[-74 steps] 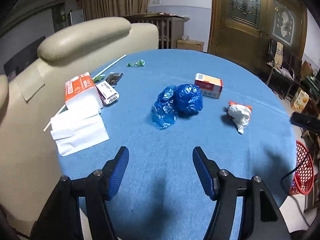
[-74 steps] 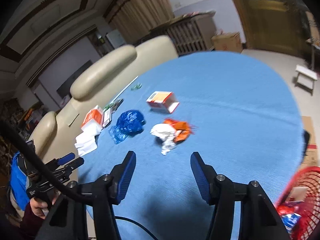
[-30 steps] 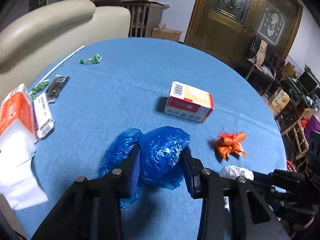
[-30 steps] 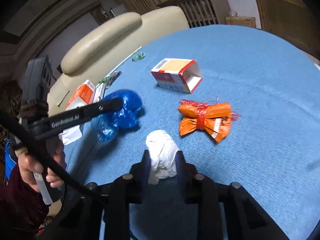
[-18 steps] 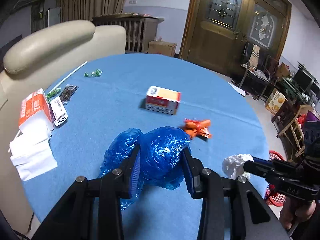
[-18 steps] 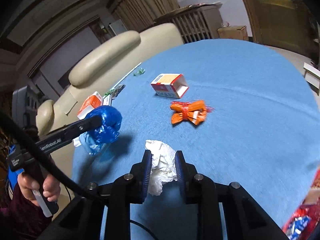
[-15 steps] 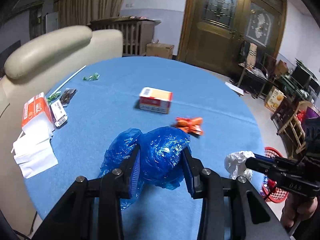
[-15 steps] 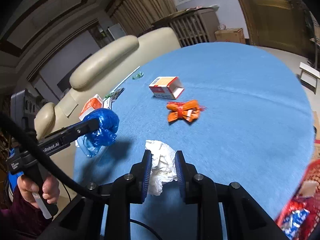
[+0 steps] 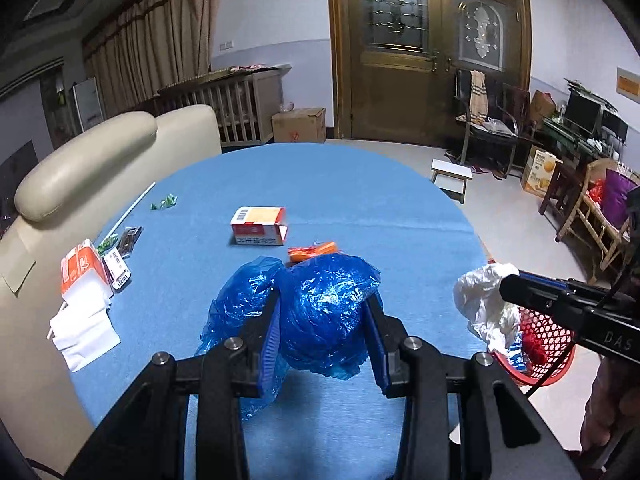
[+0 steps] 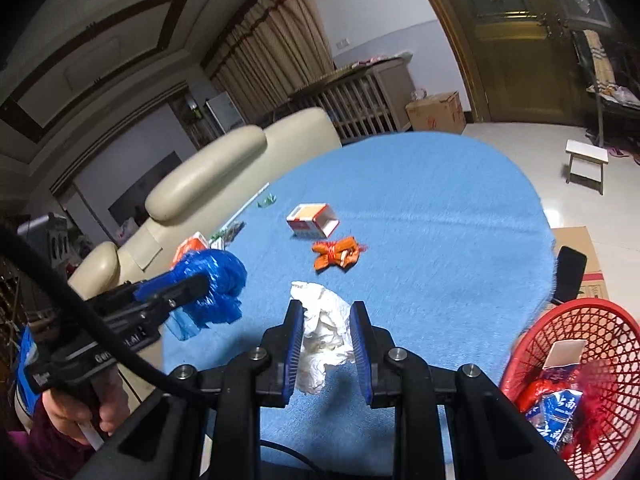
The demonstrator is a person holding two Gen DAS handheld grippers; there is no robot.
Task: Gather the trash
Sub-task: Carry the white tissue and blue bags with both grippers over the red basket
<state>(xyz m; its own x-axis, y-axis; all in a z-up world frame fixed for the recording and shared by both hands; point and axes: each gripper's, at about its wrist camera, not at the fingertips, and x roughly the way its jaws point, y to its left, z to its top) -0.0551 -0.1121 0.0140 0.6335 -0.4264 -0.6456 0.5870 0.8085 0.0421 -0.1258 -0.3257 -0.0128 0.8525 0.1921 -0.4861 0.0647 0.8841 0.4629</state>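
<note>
Basket (image 10: 568, 364) contents blurred, wrapper (image 9: 312, 251) half hidden

Glossy crinkled blue plastic bag (image 9: 324, 312), matt crumpled white paper (image 10: 324, 332), fuzzy blue tablecloth (image 9: 360, 200), red plastic mesh basket (image 10: 592, 320)

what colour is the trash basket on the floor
Red basket, an open mesh; clearest in the right wrist view.

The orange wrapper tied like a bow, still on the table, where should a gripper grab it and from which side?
Probably at the cinched middle of the orange wrapper, coming down from above. It lies flat on the blue table, and both ends flare out from that tied waist, the narrowest and likely firmest part. The opened carton behind it sits apart.
</note>
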